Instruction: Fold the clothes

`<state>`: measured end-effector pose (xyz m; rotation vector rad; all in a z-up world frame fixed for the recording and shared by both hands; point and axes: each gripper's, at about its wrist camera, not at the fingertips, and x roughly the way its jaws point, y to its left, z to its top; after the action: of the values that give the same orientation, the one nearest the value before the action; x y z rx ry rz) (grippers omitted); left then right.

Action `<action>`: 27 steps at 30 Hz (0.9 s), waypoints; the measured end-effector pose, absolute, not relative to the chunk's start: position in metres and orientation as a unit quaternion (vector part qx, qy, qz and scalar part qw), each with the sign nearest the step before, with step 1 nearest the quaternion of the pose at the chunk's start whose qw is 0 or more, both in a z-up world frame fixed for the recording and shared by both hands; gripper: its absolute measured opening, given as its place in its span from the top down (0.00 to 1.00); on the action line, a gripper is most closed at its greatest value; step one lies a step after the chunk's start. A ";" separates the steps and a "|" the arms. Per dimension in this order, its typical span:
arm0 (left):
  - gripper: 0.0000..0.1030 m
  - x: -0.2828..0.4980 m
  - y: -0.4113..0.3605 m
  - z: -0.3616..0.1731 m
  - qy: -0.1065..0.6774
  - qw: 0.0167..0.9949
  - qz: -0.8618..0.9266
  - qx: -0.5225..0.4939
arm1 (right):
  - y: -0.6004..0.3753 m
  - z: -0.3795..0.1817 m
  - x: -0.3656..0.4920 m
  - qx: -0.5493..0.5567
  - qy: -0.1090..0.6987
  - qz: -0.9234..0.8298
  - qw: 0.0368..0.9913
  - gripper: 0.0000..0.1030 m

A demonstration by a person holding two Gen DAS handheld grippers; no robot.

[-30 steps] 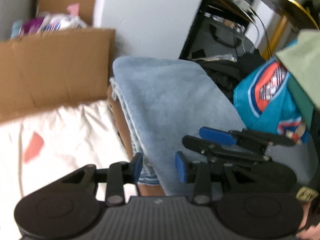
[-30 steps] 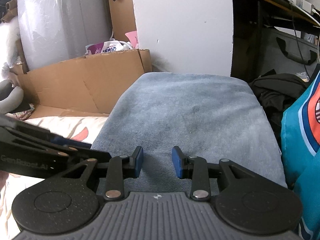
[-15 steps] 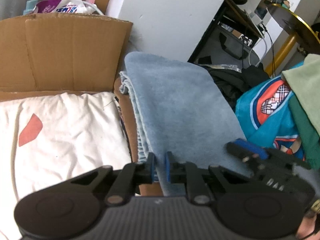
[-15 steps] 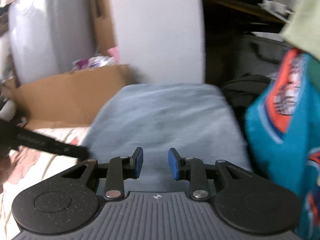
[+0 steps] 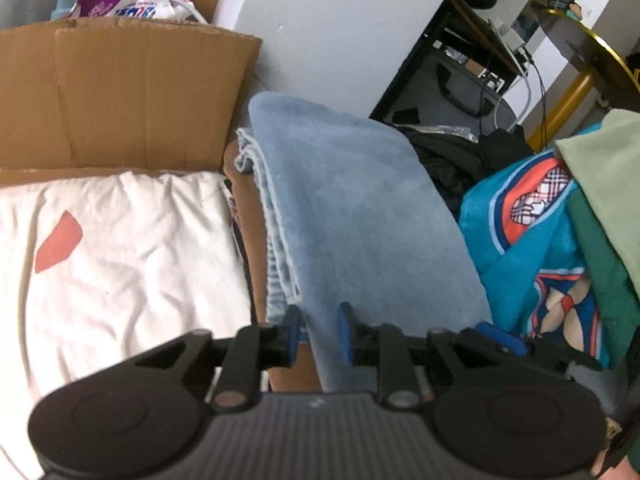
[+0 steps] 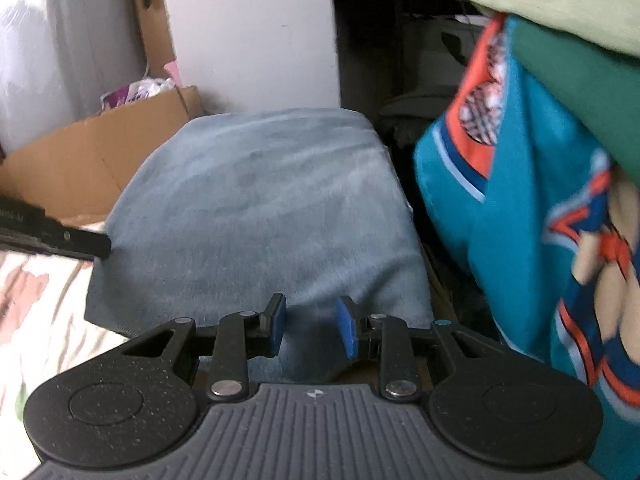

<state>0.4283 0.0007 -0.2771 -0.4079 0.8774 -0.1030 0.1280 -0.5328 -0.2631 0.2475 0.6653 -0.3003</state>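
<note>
A folded light blue garment (image 5: 352,208) lies on a brown surface, its stacked edges showing on the left. My left gripper (image 5: 318,334) is at its near left corner. The jaws are opening, with the top layer's edge between the pads but not pinched. The right wrist view looks over the same blue garment (image 6: 260,208). My right gripper (image 6: 310,330) hovers above its near edge, open, with nothing held. The right gripper's blue fingertip (image 5: 500,340) shows low on the right in the left wrist view. From the left edge of the right wrist view my left gripper (image 6: 80,240) reaches in.
A teal printed garment (image 6: 512,200) hangs close on the right, under green cloths (image 6: 560,8). Left of the blue garment lies a white sheet (image 5: 120,260) with a red patch. A cardboard box (image 5: 120,96) and a white panel (image 5: 340,20) stand behind, with dark clothes (image 5: 460,152) at the back right.
The left jaws closed almost fully on the garment's edge, then spread again. My right gripper slid to the right, so the teal garment now fills more of its view.
</note>
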 end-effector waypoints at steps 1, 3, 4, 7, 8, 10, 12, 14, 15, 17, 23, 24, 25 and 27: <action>0.69 0.427 0.000 -0.279 0.423 0.882 -0.050 -0.199 | -0.535 -0.261 0.123 0.133 0.320 -0.148 0.926 0.66; 0.69 0.423 -0.003 -0.282 0.427 0.879 -0.055 -0.205 | -0.543 -0.259 0.113 0.167 0.310 -0.155 0.923 0.66; 0.68 0.422 -0.005 -0.284 0.428 0.877 -0.057 -0.209 | -0.547 -0.259 0.107 0.183 0.305 -0.160 0.921 0.65; 0.68 0.419 -0.004 -0.290 0.430 0.868 -0.068 -0.238 | -0.559 -0.261 0.096 0.230 0.289 -0.168 0.914 0.60; 0.68 0.418 -0.004 -0.292 0.431 0.864 -0.070 -0.250 | -0.563 -0.263 0.094 0.250 0.285 -0.170 0.910 0.51; 0.68 0.416 -0.002 -0.296 0.433 0.859 -0.072 -0.263 | -0.573 -0.271 0.091 0.308 0.279 -0.172 0.893 0.43; 0.71 0.413 -0.002 -0.297 0.432 0.859 -0.073 -0.264 | -0.581 -0.279 0.091 0.359 0.270 -0.166 0.878 0.41; 0.78 0.411 -0.002 -0.297 0.431 0.861 -0.075 -0.259 | -0.585 -0.287 0.093 0.396 0.260 -0.162 0.866 0.36; 0.79 0.410 -0.001 -0.296 0.431 0.861 -0.076 -0.257 | -0.586 -0.292 0.094 0.408 0.255 -0.162 0.861 0.34; 0.81 0.410 0.001 -0.297 0.432 0.860 -0.078 -0.259 | -0.588 -0.302 0.096 0.438 0.247 -0.159 0.850 0.33; 0.83 0.409 0.002 -0.295 0.433 0.860 -0.081 -0.259 | -0.595 -0.339 0.105 0.533 0.223 -0.131 0.806 0.31; 0.83 0.409 0.002 -0.295 0.432 0.860 -0.081 -0.261 | -0.595 -0.342 0.106 0.540 0.218 -0.126 0.803 0.30; 0.83 0.409 0.001 -0.295 0.431 0.860 -0.081 -0.262 | -0.595 -0.346 0.106 0.547 0.214 -0.123 0.800 0.30; 0.83 0.409 0.002 -0.296 0.431 0.858 -0.080 -0.266 | -0.596 -0.353 0.105 0.564 0.205 -0.112 0.792 0.30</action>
<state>0.4086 0.0019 -0.2956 -0.5587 0.9060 -0.1685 0.1053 -0.5962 -0.3533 1.2138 0.4411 -0.2417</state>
